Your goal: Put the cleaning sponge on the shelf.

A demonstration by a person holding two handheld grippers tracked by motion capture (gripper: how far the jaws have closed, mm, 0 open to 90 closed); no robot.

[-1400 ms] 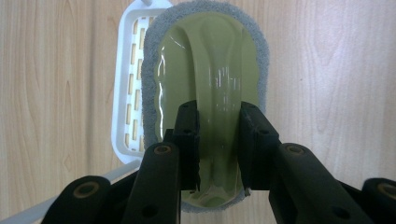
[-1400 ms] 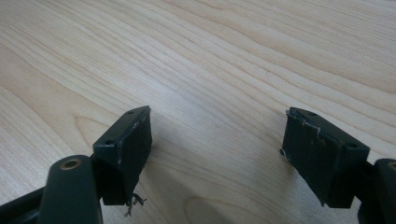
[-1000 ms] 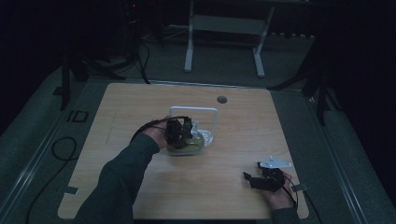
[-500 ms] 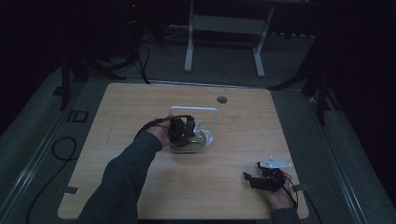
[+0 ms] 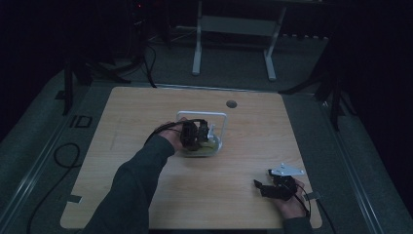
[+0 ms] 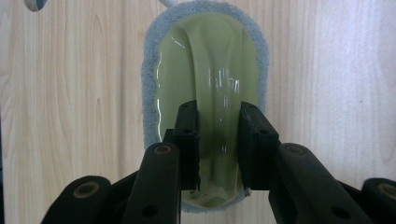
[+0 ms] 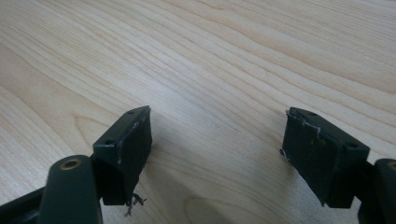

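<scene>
- Scrubber (image 6: 208, 60): oval pad with a glossy pale green plastic top and a grey fibrous rim all round. It lies flat on the table (image 6: 70, 116), pad side down, green side up.
- A raised ridge runs along the middle of the green top, from the far end toward the near end.
- In the high view the scrubber (image 5: 210, 145) sits near the middle of the table, slightly toward the far side, next to a white frame-like piece (image 5: 224, 119). Whether the two touch cannot be told at this light level.
- Left tongs (image 6: 218, 140): clenched on the scrubber's central ridge, one black jaw on each side of it, pads pressed against the green plastic. They come down on it from above, at the near half of the pad.
- In the high view the left tongs (image 5: 197, 136) are over the scrubber, with the hand and dark sleeve reaching in from the lower left and a black cable looping behind.
- Right tongs (image 7: 217, 154): released, jaws wide apart, bare wood grain between them. The pads sit low over the table.
- In the high view the right tongs (image 5: 263, 187) rest near the table's near right corner, well apart from the scrubber, grey three-cornered plate on top.
</scene>
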